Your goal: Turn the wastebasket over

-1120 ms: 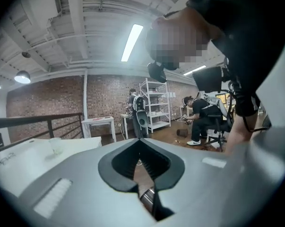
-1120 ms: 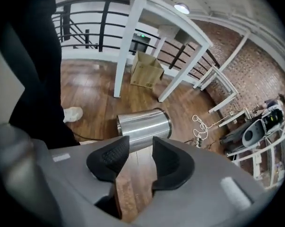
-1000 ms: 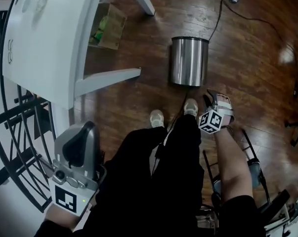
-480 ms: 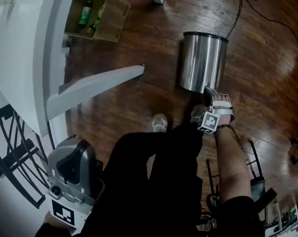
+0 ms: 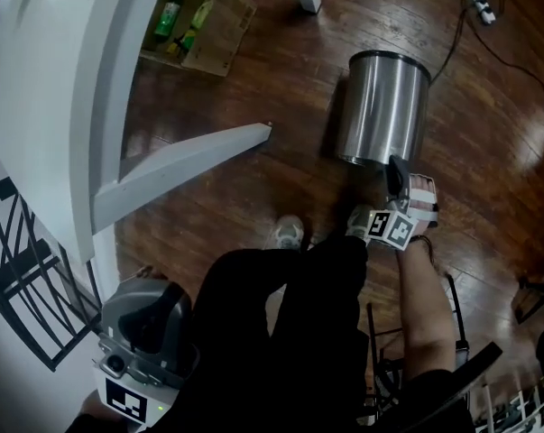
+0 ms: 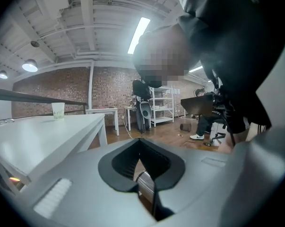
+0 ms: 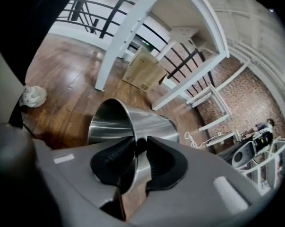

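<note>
So, the flip has barely started.
The steel wastebasket (image 5: pixel 384 106) stands on the wood floor (image 5: pixel 253 79), maybe slightly tipped but not over yet. The right gripper (image 5: pixel 396 174) has its fingers closing around the near bottom rim, not clamped as far as I can see. The left gripper (image 5: pixel 154 305) hangs low, fingers together and empty. A counter leg (image 5: pixel 190 165) and cardboard box (image 5: pixel 208 30) sit off to one side, a cable (image 5: pixel 456 34) runs behind, and the person's shoes (image 5: pixel 290 233) are close by.

Cardboard box (image 5: pixel 219 27) and white table (image 5: pixel 46 106) partly beyond the head view's top edge.
</note>
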A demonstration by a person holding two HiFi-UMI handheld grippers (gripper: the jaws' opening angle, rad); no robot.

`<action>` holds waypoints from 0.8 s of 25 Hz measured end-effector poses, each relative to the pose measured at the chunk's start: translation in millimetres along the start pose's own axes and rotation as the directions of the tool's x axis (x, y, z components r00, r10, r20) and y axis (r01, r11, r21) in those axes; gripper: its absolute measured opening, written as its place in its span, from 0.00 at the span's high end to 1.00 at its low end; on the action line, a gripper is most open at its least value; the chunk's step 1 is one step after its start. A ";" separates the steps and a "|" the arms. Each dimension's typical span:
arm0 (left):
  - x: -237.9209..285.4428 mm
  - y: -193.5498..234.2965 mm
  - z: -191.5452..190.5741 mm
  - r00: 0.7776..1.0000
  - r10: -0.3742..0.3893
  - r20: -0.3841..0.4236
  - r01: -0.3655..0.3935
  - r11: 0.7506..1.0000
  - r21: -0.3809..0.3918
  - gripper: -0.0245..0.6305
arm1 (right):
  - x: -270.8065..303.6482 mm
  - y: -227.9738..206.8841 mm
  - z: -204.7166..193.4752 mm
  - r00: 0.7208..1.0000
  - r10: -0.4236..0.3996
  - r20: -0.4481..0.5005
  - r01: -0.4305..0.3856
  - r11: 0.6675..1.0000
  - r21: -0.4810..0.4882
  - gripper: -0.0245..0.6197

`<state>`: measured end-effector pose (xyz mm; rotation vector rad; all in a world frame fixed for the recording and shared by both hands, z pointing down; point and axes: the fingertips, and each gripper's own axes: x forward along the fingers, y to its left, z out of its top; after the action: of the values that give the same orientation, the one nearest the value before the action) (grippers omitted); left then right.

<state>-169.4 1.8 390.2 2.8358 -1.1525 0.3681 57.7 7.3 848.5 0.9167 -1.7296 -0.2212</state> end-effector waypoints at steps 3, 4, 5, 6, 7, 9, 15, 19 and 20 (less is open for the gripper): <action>-1.4 0.6 11.2 1.000 0.020 0.015 -0.020 1.000 0.001 0.96 | 17.3 -84.2 -1.6 0.998 -0.043 -0.037 0.045 0.998 0.054 0.89; -2.9 1.5 16.7 0.999 0.031 0.025 -0.031 1.000 0.002 0.96 | 26.0 -110.7 -5.8 0.997 -0.039 -0.059 0.043 0.996 0.079 0.90; -5.1 3.1 22.7 0.999 0.043 0.033 -0.043 0.999 0.004 0.96 | 34.9 -134.6 -11.5 0.996 -0.028 -0.082 0.037 0.993 0.112 0.90; -7.7 5.6 28.0 0.998 0.054 0.041 -0.055 0.998 0.007 0.96 | 43.7 -156.0 -19.0 0.994 -0.014 -0.105 0.031 0.987 0.158 0.90; -9.9 8.5 31.1 0.997 0.064 0.046 -0.065 0.998 0.011 0.96 | 52.3 -175.8 -29.3 0.992 0.002 -0.130 0.028 0.973 0.231 0.91; -12.6 14.1 28.6 0.996 0.081 0.048 -0.082 0.997 0.006 0.96 | 66.3 -211.9 -59.5 0.982 0.041 -0.183 0.054 0.873 0.485 0.90; -27.1 19.0 9.6 0.989 0.143 0.031 -0.142 0.989 -0.033 0.96 | 75.5 -269.8 -135.9 0.970 0.098 -0.222 0.193 0.243 0.951 0.87; -39.7 30.6 0.6 0.985 0.170 0.007 -0.169 0.984 -0.051 0.96 | 58.6 -220.8 -202.2 0.950 0.206 -0.234 0.273 -0.188 0.943 0.88; -40.1 29.7 0.5 0.986 0.166 0.003 -0.165 0.985 -0.051 0.96 | 52.4 -194.3 -214.6 0.945 0.246 -0.215 0.284 -0.294 0.912 0.87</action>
<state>-217.7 7.6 379.0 2.7088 -1.3832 0.3317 332.4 -97.7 856.9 2.0240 -1.1528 1.7204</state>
